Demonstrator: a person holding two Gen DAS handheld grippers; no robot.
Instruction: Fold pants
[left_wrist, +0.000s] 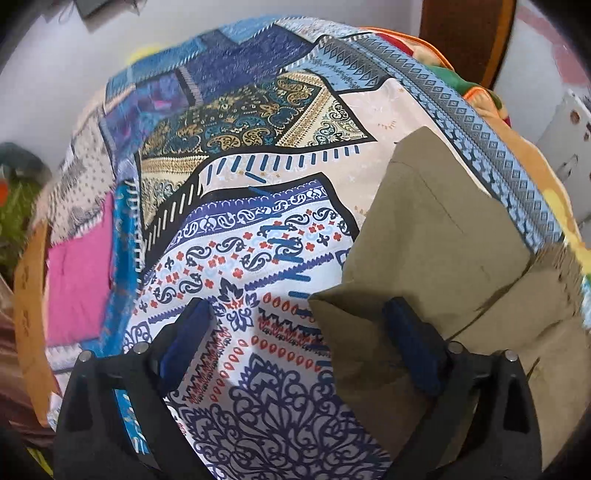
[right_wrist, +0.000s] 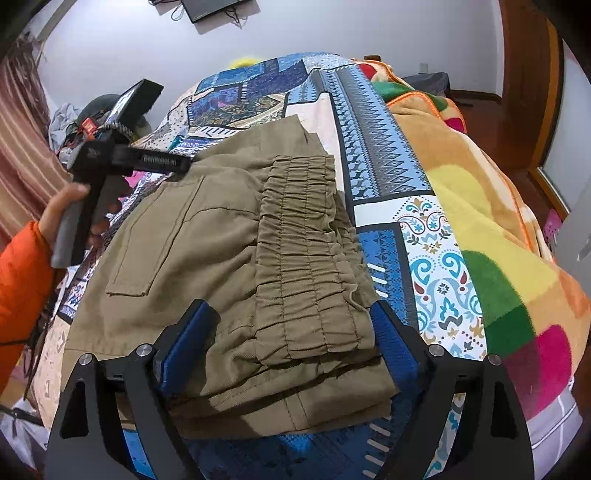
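Observation:
Olive-khaki pants lie folded in a stack on the patterned bedspread, elastic waistband on top at the right, a back pocket at the left. My right gripper is open, its blue fingers on either side of the stack's near edge. In the left wrist view the pants lie at the right. My left gripper is open; a corner of the cloth lies between its fingers, nearer the right finger. The left gripper also shows in the right wrist view, at the stack's far left edge.
A pink cloth lies at the bed's left side. A multicoloured fleece blanket covers the bed's right side. A wooden door stands at the far right. Clutter is piled at the far left.

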